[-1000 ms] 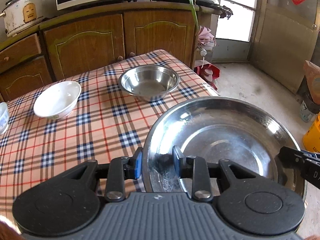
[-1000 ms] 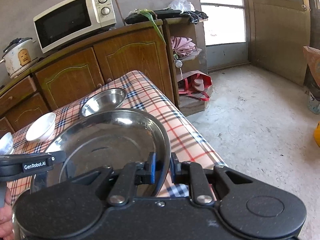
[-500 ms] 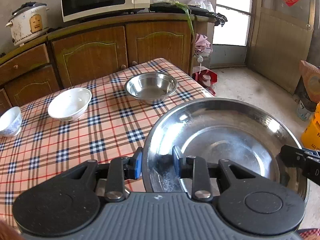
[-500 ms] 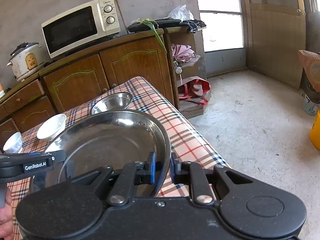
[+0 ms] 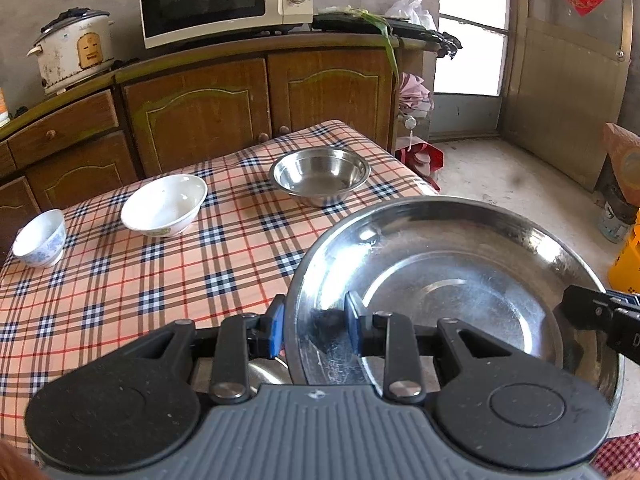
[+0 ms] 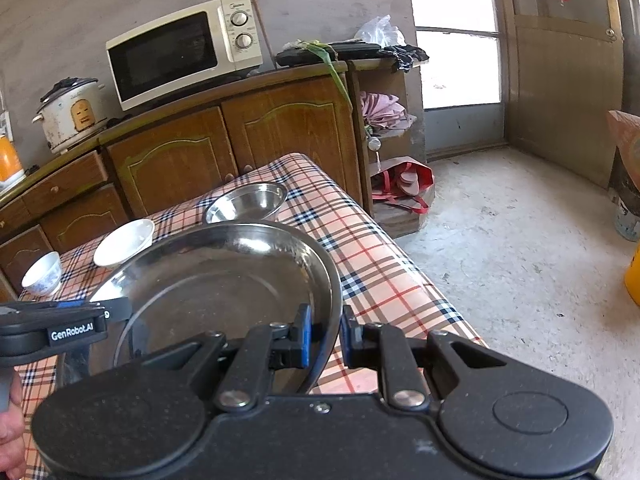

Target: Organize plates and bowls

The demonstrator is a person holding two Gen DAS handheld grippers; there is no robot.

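A large steel plate (image 5: 452, 280) hangs above the near right part of the checked table (image 5: 120, 288). My left gripper (image 5: 314, 326) is shut on its left rim, and my right gripper (image 6: 326, 336) is shut on its right rim (image 6: 332, 300). Farther back on the table stand a small steel bowl (image 5: 320, 174), a white bowl (image 5: 164, 204) and a small blue-patterned bowl (image 5: 40, 236). In the right wrist view the same steel bowl (image 6: 248, 202), white bowl (image 6: 124, 242) and small bowl (image 6: 42, 274) show behind the plate.
Wooden cabinets (image 5: 200, 108) line the wall behind the table, with a microwave (image 5: 224, 0) and a rice cooker (image 5: 74, 50) on top. To the right lies a concrete floor (image 6: 520, 232) with a red bag (image 6: 400, 184) and a yellow container (image 5: 626, 264).
Both grippers have drawn back and risen a little with the plate held between them. The bowls on the table now look farther away, and the small blue-patterned bowl has come fully into view.
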